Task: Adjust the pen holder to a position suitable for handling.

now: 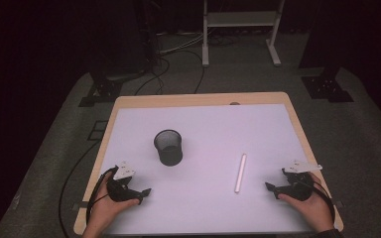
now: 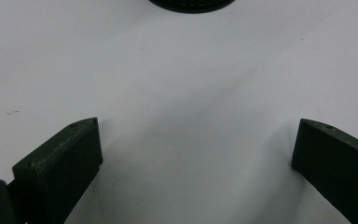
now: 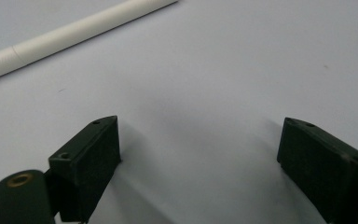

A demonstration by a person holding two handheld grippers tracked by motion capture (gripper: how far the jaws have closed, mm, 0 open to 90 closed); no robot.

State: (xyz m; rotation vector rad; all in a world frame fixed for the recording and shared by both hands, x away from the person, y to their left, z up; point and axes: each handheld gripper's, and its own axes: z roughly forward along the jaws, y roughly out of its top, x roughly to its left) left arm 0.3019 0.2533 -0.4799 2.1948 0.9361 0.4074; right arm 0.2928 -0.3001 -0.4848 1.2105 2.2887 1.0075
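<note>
A black mesh cup (image 1: 168, 147) stands upright left of the table's middle; its base edge (image 2: 191, 4) peeks in at the top of the left gripper view. A white pen (image 1: 240, 172) lies right of centre, and it crosses the upper left of the right gripper view (image 3: 70, 36). My left gripper (image 1: 143, 194) rests near the front left corner, jaws wide apart (image 2: 196, 149) over bare mat. My right gripper (image 1: 272, 190) rests at the front right, just right of the pen, open (image 3: 200, 149) with nothing between its jaws.
A white mat (image 1: 203, 129) covers the wooden table (image 1: 198, 99). Beyond the far edge are a white stand (image 1: 240, 29), black stand bases (image 1: 327, 87) and cables on the grey floor.
</note>
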